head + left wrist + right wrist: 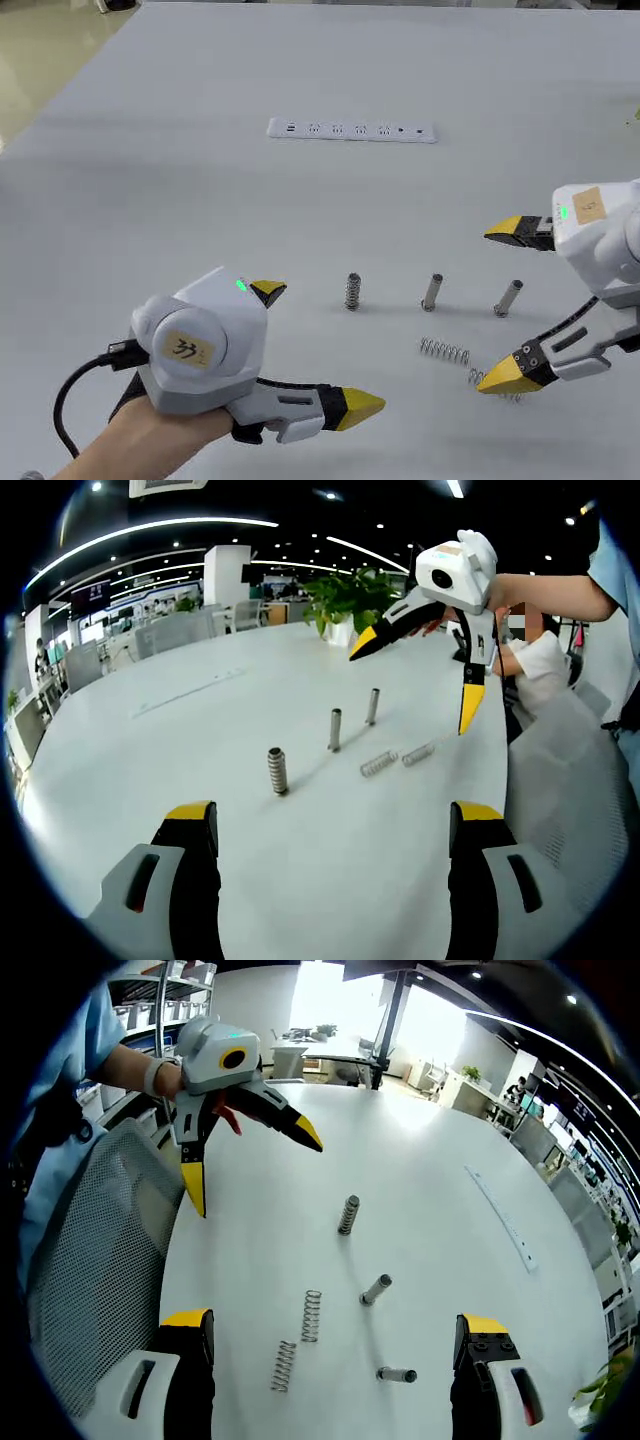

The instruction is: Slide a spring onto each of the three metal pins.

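Three metal pins stand in a row on the white table [200,200]. The left pin [353,291] [277,770] [348,1215] wears a spring. The middle pin [432,292] [335,729] [376,1289] and the right pin [508,297] [373,706] [396,1374] are bare. Two loose springs lie in front of them: one [444,350] [379,763] [312,1315] in the open, the other [495,385] [418,753] [285,1365] right by the lower fingertip of my right gripper [497,305] [414,680] [335,1322], which is open and empty. My left gripper [318,348] [333,815] [252,1170] is open and empty, left of the pins.
A white power strip [351,130] [500,1220] lies flat farther back on the table. A grey mesh chair [90,1260] [570,770] stands at the table's near edge beside the person. A black cable [70,390] trails from the left gripper.
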{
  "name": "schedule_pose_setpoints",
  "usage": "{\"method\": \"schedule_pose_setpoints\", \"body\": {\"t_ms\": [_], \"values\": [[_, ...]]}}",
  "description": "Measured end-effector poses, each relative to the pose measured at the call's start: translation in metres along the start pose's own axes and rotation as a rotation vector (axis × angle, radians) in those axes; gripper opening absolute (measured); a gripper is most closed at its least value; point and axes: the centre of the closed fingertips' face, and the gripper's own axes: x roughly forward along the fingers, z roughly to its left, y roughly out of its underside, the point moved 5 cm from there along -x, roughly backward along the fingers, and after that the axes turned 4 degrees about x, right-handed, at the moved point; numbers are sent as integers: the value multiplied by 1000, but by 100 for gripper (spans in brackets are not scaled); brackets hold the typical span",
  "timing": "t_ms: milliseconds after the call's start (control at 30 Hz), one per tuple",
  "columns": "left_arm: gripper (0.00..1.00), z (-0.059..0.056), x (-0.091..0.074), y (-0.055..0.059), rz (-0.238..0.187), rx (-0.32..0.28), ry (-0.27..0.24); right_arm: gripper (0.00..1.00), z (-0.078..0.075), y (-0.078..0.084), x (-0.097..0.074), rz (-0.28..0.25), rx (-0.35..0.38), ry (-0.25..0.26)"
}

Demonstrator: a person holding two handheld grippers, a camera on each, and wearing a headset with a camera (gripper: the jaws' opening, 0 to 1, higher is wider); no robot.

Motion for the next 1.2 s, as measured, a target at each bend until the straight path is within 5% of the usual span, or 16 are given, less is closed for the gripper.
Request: {"method": "schedule_pose_setpoints", "body": {"t_ms": [467, 1200], "values": [[94, -6, 4, -6, 9, 45, 44, 99, 11, 37, -28, -39, 147, 88], [93, -22, 13, -7, 34, 74, 107, 99, 28, 86, -49, -62, 319, 164]]}}
